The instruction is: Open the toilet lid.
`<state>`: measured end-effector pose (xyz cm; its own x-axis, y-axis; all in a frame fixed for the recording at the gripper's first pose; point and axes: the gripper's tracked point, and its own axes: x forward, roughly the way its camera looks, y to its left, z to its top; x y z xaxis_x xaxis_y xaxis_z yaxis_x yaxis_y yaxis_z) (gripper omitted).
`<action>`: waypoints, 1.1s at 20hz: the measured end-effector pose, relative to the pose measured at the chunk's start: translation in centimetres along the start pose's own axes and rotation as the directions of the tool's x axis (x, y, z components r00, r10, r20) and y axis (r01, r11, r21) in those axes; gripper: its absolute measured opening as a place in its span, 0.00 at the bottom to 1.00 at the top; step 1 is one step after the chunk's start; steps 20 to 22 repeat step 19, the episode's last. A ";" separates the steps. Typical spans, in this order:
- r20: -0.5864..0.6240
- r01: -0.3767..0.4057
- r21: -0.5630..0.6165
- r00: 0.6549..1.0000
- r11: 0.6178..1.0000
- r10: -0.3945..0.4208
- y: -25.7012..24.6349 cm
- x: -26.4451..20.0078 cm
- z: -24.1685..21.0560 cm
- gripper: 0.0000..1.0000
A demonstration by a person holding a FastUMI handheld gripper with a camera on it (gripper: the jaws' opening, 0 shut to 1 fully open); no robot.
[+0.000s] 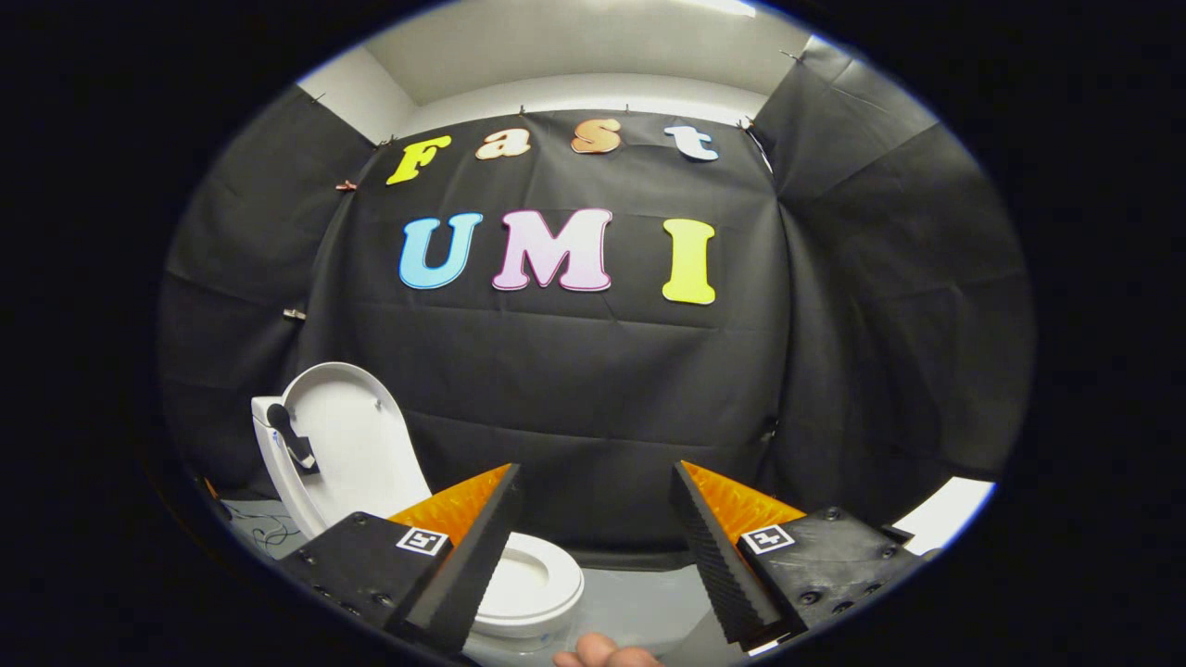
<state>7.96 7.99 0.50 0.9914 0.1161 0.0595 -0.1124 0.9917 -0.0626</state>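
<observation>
The toilet lid is seen raised upright at the lower left of the frame, above the seat. The gripper is held apart, empty.

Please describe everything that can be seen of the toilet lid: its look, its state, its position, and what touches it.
The toilet lid is white, smooth and glossy, like plastic, with a rounded oval outline. It is raised, standing nearly upright and leaning back, its inner face showing, with small bumps near the rim. It rises behind the white seat, ahead of the gripper's fingers and beside one of them. A dark part sits at its edge. The fingers are spread apart and hold nothing; nothing grips the lid.
</observation>
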 end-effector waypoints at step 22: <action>-0.026 0.054 -0.046 0.998 0.998 -0.055 -0.6 0.5 -1.6 0.99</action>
